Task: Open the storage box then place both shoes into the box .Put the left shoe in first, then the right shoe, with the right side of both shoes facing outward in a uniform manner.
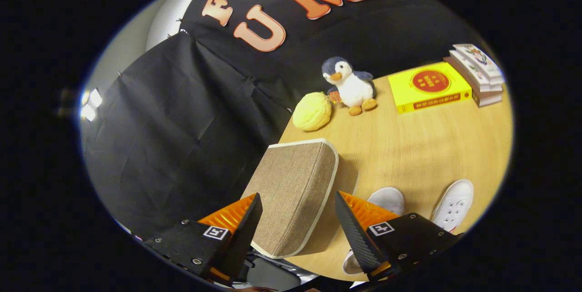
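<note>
The storage box's lid (295, 192), beige fabric with white trim, is raised and tilted, and throws a shadow on the wooden table (418, 146). It sits just ahead of my gripper (298, 201) and spans the gap between the two fingers. The fingers stand wide apart and I cannot see either one pressing on it. Two white shoes lie on the table to the right of the lid. The nearer shoe (387, 198) is partly hidden behind my right finger (352, 228). The other shoe (454, 205) lies further right. The box's body is mostly hidden below the fingers.
Beyond the lid a yellow round plush (312, 111) and a penguin toy (351, 83) sit at the table's far edge. A yellow book (427, 86) and a stack of books (479, 73) lie at the far right. Black cloth walls stand to the left and behind.
</note>
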The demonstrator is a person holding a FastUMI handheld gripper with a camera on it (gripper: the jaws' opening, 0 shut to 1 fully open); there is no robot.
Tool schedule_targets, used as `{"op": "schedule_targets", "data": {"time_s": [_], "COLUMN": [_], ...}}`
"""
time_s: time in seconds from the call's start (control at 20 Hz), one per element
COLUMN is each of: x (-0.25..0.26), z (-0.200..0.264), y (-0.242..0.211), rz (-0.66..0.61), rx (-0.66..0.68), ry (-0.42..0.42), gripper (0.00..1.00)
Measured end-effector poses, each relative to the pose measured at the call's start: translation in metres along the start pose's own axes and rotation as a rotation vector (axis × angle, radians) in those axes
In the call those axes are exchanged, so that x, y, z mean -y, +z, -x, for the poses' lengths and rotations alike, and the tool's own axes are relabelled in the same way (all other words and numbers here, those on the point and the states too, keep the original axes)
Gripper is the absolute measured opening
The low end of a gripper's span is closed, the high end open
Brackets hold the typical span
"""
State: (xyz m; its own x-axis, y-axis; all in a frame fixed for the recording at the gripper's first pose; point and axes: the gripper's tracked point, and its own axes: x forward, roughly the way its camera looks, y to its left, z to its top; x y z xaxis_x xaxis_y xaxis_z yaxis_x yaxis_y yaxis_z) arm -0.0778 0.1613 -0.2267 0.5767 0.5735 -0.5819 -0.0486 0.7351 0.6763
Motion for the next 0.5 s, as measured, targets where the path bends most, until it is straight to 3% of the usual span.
{"op": "schedule_targets", "data": {"time_s": [0.5], "x": [0.008], "z": [-0.037], "y": [-0.071], "rz": [-0.222], "rx": [-0.195], "ry": [0.182], "gripper": [0.96]}}
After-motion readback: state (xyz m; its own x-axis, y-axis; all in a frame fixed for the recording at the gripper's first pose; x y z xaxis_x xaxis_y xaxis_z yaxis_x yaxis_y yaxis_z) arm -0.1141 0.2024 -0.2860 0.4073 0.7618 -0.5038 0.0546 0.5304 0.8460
